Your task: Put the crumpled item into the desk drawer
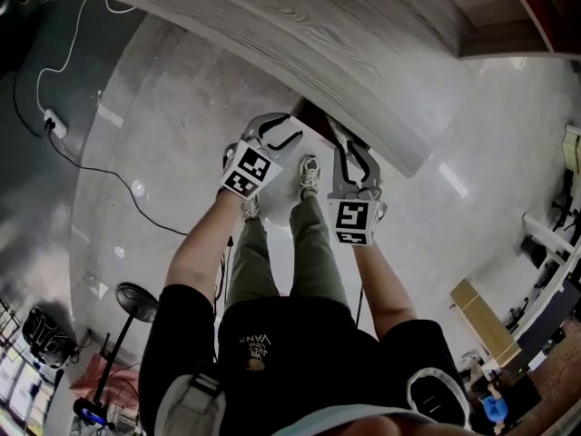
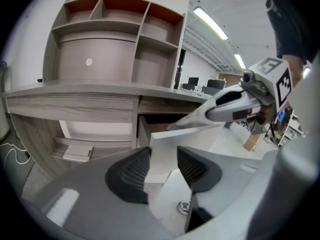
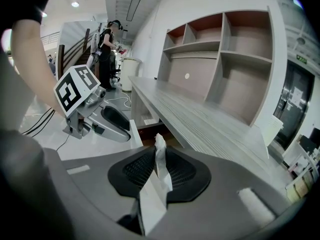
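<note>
Under the wooden desk the drawer stands pulled out, its dark inside showing. My left gripper is at the drawer's left. In the left gripper view its pads are shut on the top edge of the pale drawer front. My right gripper hovers over the drawer's right side. It is shut on a crumpled white item, which sticks up between the pads. Ahead of it lie the drawer front and the left gripper.
A shelf unit rises on the desk against the wall. My feet stand just before the drawer. A cable and socket lie on the floor at left, and a stand behind. Another person stands far off.
</note>
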A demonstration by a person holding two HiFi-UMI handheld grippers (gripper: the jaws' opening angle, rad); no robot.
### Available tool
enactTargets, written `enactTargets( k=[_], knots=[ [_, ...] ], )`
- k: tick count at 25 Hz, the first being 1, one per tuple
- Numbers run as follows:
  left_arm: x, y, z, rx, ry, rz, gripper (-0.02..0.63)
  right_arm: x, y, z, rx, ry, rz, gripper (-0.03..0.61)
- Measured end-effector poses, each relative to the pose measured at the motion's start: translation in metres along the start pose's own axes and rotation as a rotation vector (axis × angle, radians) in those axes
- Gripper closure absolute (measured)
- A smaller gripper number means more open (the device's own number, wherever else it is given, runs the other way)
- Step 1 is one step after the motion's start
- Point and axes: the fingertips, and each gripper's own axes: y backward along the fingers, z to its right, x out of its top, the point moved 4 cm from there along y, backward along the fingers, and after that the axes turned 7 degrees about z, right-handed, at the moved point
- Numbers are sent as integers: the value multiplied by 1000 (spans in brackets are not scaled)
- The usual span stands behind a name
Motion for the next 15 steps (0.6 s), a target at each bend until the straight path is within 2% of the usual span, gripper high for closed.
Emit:
enactTargets(
  k=[5, 7, 15],
  knots=[
    [-3, -2, -1, 2, 11, 5, 391, -2, -5, -5, 16, -48, 4, 518],
    [-3, -2, -2, 3, 17, 7, 391, -2, -6, -9, 29, -65, 12, 494],
    [-4, -3, -2, 3, 27, 10, 391, -1, 2, -16, 47, -81, 21, 483]
  ],
)
